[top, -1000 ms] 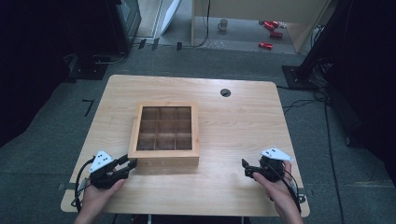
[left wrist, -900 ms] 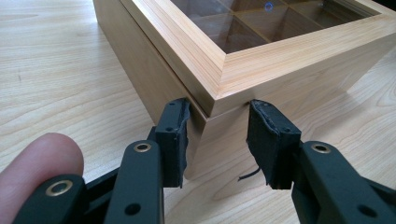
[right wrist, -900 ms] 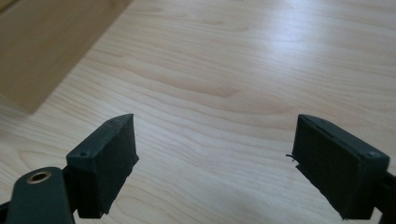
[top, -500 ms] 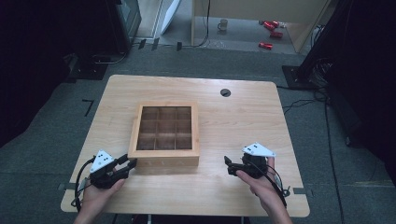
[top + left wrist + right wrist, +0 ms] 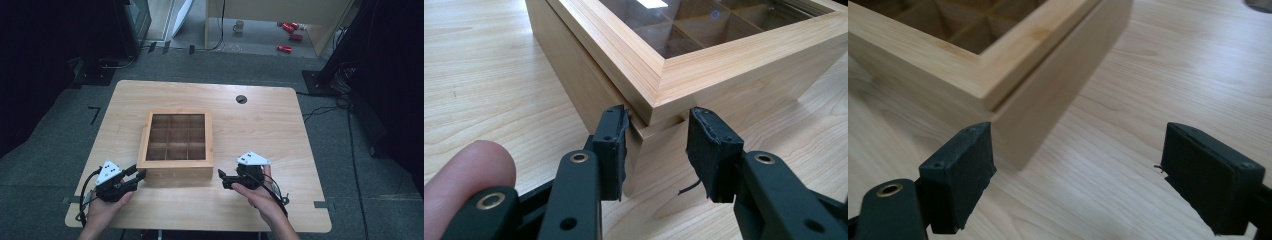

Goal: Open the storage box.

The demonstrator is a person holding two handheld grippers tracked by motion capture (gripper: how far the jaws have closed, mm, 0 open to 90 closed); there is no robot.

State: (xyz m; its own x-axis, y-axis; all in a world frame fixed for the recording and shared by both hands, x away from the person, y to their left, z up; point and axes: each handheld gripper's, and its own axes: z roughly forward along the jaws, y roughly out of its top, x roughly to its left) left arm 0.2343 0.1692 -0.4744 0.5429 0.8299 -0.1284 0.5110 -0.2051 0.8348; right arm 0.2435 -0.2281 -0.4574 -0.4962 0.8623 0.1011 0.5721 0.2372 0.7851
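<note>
Right now I have the wooden box (image 5: 176,142) sitting near the middle of the counter (image 5: 260,125), its glass-topped lid down over a grid of compartments, 3 by 3 as the high view shows them. I take the box as my landmark for everything else.

My left gripper (image 5: 658,150) is at the box's near left corner. Its fingers (image 5: 610,150) sit 1 on each side of that corner, just under the overhanging edge of the lid, drawn in as narrow as they go. In the left gripper view one pad lies against the box's side wall and the other stands close to the front wall; I cannot tell whether that 2nd pad actually touches the wood. A fingertip of my hand shows at the lower left of that view. From the high view the same gripper (image 5: 135,177) lies just beside the box's front left corner, with its cable trailing off toward the counter's near edge.

My right gripper (image 5: 1093,175) points at the box's near right corner. Its fingers (image 5: 960,175) stand wide apart with nothing between them but bare counter, and the corner lies just beyond the left pad, not touched. In the high view this gripper (image 5: 225,179) sits close to the box's front right corner.
</note>
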